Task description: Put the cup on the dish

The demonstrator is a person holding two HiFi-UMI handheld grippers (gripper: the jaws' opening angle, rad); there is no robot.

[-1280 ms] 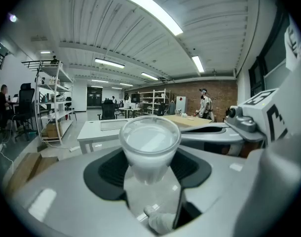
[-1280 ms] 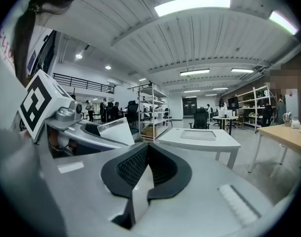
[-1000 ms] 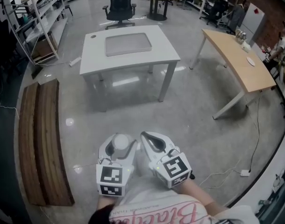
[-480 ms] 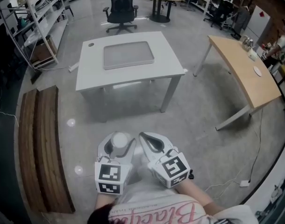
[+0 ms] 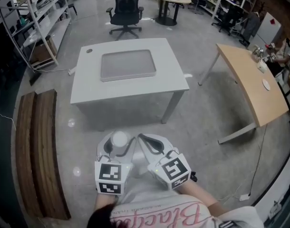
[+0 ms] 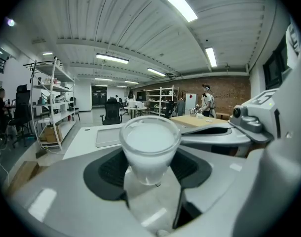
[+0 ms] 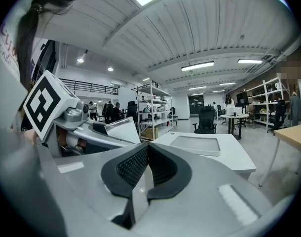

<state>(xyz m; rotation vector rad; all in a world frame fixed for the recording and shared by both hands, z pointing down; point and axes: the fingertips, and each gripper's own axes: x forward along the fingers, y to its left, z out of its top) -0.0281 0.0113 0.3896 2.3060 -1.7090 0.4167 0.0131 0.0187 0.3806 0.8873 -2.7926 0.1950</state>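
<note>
A white cup (image 5: 119, 140) stands upright between the jaws of my left gripper (image 5: 118, 137), which is shut on it; in the left gripper view the cup (image 6: 149, 149) fills the space between the black pads. My right gripper (image 5: 147, 140) is beside it, shut, with nothing between its pads (image 7: 133, 166). Both are held close to the person's body, above the floor. The dish, a flat grey tray (image 5: 128, 64), lies on a white table (image 5: 83, 87) some way ahead. The same tray (image 7: 196, 144) appears in the right gripper view.
A wooden bench (image 5: 38, 146) runs along the left. A light wooden table (image 5: 254, 82) stands at the right, with a person at its far end. A black office chair (image 5: 125, 11) is behind the white table, and metal shelves (image 5: 35, 23) stand at the far left.
The white table with the tray has come nearer and lower in the head view. Both grippers keep their place and hold, the cup still in the left one.
</note>
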